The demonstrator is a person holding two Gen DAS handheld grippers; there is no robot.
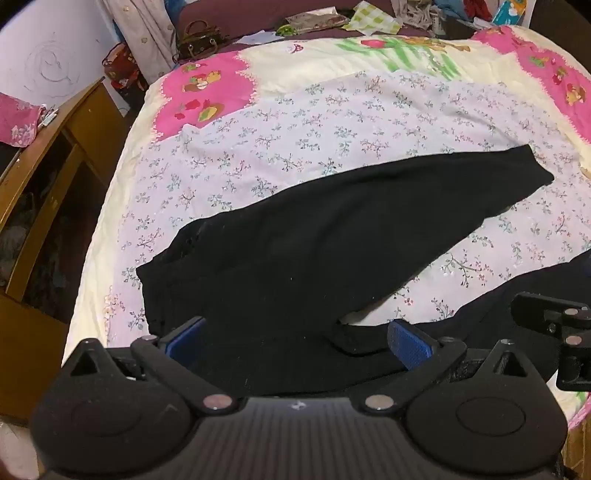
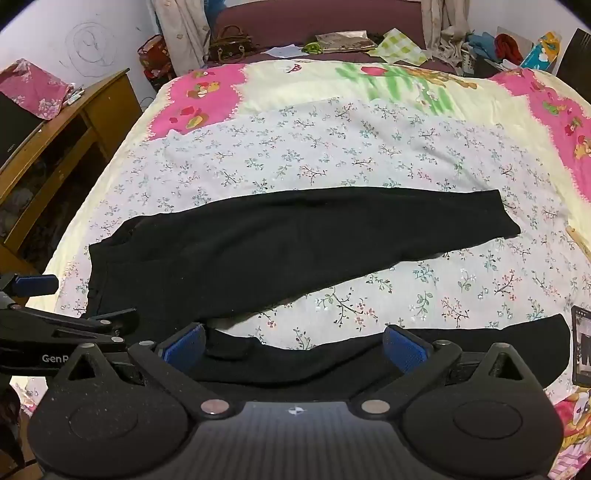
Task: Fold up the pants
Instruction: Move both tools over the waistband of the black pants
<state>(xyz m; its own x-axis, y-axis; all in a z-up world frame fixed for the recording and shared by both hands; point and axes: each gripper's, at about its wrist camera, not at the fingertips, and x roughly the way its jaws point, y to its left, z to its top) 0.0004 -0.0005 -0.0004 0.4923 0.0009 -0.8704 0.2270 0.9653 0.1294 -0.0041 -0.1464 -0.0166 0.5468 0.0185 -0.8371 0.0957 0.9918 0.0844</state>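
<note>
Only the right wrist view shows the pants' (image 2: 295,240) near-leg cuff.

You stand before a wide bed (image 2: 110,177) covered with a cream sheet (image 2: 280,85) with pink patches, and a floral cloth (image 2: 332,147) lies on top of it. On your left you see a wooden cabinet (image 2: 74,122) with a pink cloth (image 2: 33,88) on it. The white wall (image 2: 88,40) behind it carries pencil scribbles. At the far side a dark red headboard (image 2: 325,18) holds a brown handbag (image 2: 231,46), papers and a checked cloth (image 2: 400,46). Pale curtains (image 2: 184,29) hang beside it.
</note>
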